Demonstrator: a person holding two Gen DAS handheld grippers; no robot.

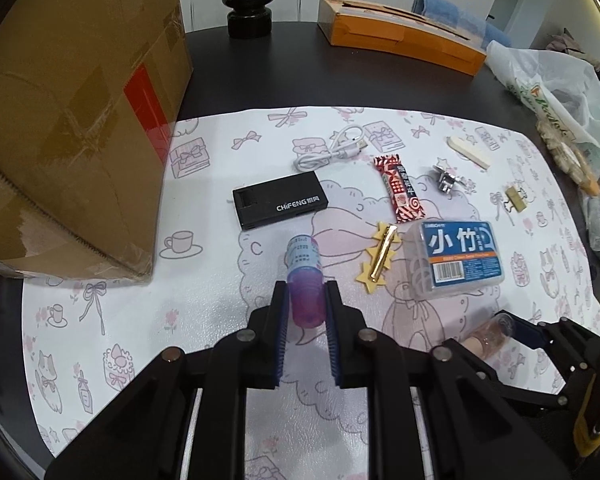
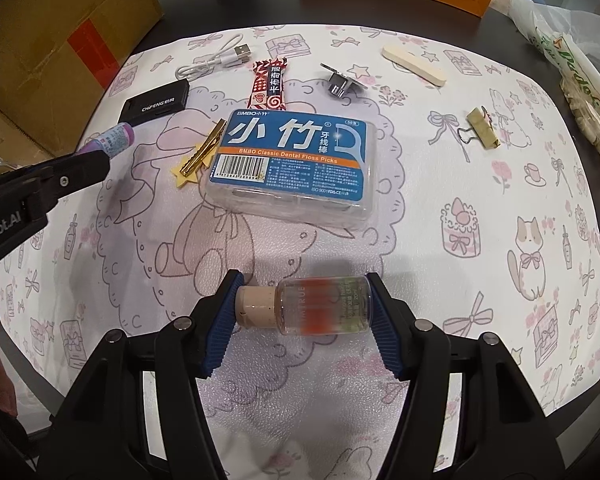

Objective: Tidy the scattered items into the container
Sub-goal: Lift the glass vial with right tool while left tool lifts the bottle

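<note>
— What has the left gripper [image 1: 306,308] got?

— Its two fingers pinch a purple bottle [image 1: 305,280] by the sides, label end pointing away, above the patterned mat [image 1: 204,320] on the dark counter [image 1: 260,76].

— And the right gripper [image 2: 304,312]?

— Clamped on a small clear bottle [image 2: 324,306] lying crosswise: one finger against its cork, the other against its base, over the mat's near edge.

— Where is the container?

— The cardboard box [image 1: 68,120] stands on the mat's left edge, reaching toward the counter's far left corner.

— What lies loose?

— In the mat's middle a floss pick box [image 2: 292,160], with a gold hair clip [image 2: 204,148] just beside it on the left. Beyond them, toward the far edge: a black card reader [image 1: 280,200], a white USB cable [image 1: 332,150], a red snack bar [image 1: 398,188], a metal clip [image 1: 446,180] and a pale nail file [image 1: 470,152]. A binder clip [image 2: 480,132] sits near the right edge.
</note>
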